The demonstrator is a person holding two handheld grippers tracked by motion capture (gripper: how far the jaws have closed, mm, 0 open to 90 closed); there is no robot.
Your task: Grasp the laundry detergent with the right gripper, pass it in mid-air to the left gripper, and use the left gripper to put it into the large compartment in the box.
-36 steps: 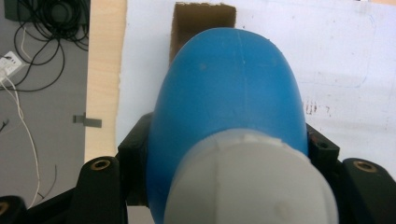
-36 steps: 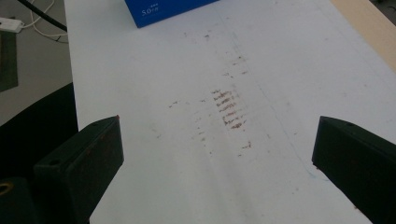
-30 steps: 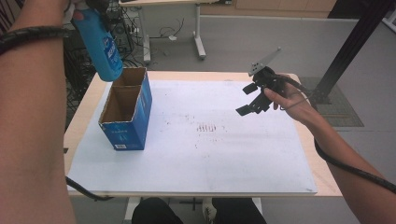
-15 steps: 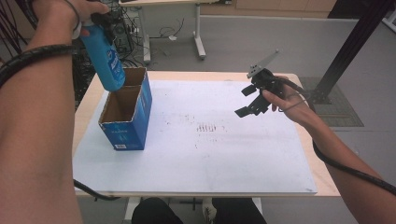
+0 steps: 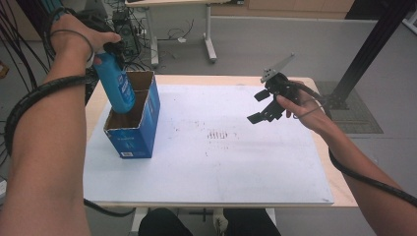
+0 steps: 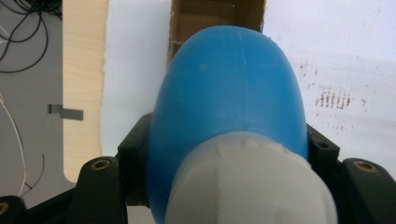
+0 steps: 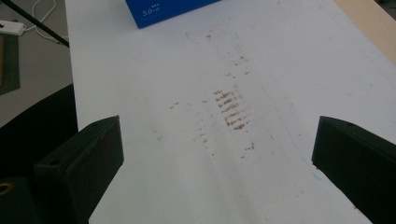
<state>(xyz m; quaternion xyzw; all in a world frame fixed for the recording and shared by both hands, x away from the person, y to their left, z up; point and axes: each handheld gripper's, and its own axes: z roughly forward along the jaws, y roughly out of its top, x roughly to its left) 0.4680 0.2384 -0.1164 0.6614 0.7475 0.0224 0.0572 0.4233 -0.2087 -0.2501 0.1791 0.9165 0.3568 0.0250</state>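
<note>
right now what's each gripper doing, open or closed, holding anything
Left gripper: closed on the blue bottle, its lower end inside the open box.
Right gripper: open, holding nothing, above the table.

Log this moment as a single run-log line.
left gripper: shut on blue bottle | bottle: lower end inside open blue box | right gripper: open, empty, above white mat

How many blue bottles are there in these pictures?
1. The blue bottle is held in the left claw, its lower end inside the open blue box. The box interior may hide others.
</note>
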